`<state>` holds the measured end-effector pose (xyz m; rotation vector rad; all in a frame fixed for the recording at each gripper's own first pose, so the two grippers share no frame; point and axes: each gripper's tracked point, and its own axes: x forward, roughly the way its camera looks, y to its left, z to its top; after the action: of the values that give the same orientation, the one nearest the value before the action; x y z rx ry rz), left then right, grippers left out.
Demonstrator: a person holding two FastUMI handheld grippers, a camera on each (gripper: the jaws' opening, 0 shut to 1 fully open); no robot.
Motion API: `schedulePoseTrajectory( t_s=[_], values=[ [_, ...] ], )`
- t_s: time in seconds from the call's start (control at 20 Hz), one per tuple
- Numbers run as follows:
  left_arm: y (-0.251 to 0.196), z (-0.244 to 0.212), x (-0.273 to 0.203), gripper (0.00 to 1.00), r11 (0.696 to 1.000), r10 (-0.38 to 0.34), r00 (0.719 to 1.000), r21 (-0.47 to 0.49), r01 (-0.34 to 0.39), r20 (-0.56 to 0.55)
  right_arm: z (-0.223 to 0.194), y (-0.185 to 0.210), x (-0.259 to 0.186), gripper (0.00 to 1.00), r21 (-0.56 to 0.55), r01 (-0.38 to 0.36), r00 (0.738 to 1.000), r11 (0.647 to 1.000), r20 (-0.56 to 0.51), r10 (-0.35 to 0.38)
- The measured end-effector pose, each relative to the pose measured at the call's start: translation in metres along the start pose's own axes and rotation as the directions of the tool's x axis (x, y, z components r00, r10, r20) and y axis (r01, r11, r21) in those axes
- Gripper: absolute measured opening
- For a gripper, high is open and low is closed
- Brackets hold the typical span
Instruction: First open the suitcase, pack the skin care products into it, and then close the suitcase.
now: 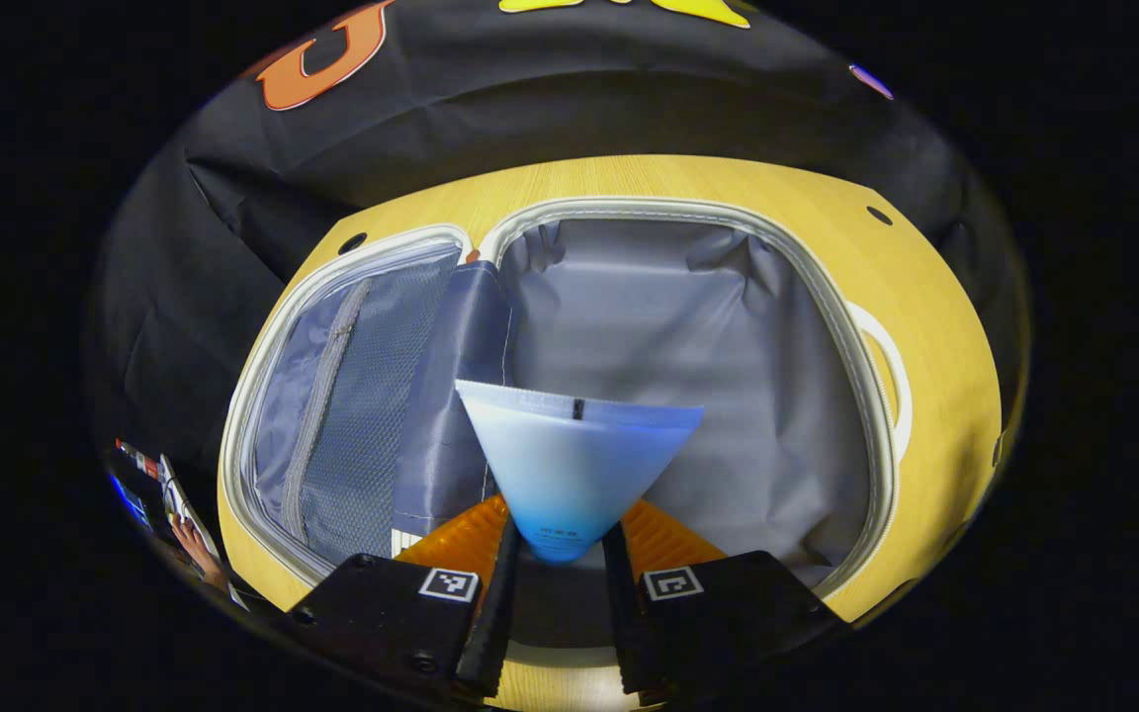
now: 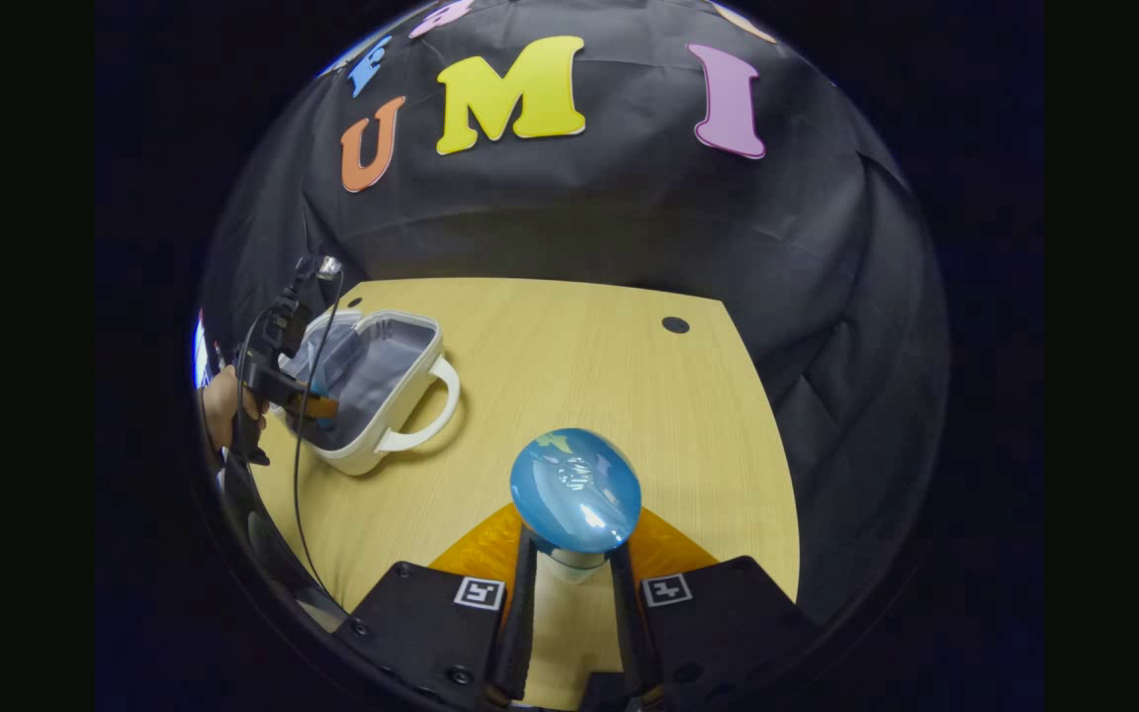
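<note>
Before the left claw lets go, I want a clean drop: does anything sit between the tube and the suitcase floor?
Nothing visible does. The left claw holds the tube over the open suitcase, whose grey lining below looks bare; the mesh pocket lies off to one side.

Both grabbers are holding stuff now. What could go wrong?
1. The left gripper pinches the tube only at its narrow end, so it might slip or swing before it lands in the open suitcase.
2. The right gripper holds a bottle with a rounded blue cap; it could tilt out.
3. In the right gripper view the left gripper sits over the suitcase, so both could bump there.
</note>
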<state>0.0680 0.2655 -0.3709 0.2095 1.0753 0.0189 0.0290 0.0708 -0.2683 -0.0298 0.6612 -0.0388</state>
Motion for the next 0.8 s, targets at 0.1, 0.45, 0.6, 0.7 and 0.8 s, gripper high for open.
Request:
schedulePoseTrajectory(
  t_s=[0.1,0.45,0.6,0.7,0.8],
  values=[
    [0.000,0.003,0.006,0.46,1.000,0.003,1.000,0.031,-0.002,-0.012,0.001,-0.003,-0.002,0.31,0.016,0.003,1.000,1.000,-0.003,-0.003],
    [-0.002,0.004,0.024,0.46,0.998,0.034,0.995,0.060,-0.029,-0.099,0.003,-0.014,-0.002,0.34,0.041,0.020,1.000,0.999,-0.008,-0.020],
    [-0.002,0.001,0.023,0.46,0.998,0.042,0.992,0.051,-0.036,-0.122,0.003,-0.016,-0.005,0.34,0.050,0.017,1.000,0.999,-0.004,-0.017],
    [-0.002,0.002,0.023,0.46,0.998,0.052,0.991,0.052,-0.046,-0.123,0.002,-0.016,-0.006,0.33,0.052,0.013,1.000,0.999,-0.009,-0.013],
    [-0.001,0.003,0.023,0.50,0.997,0.067,0.991,0.048,-0.062,-0.115,0.002,-0.015,-0.007,0.33,0.044,0.004,1.000,0.999,-0.007,-0.003]
  ],
)
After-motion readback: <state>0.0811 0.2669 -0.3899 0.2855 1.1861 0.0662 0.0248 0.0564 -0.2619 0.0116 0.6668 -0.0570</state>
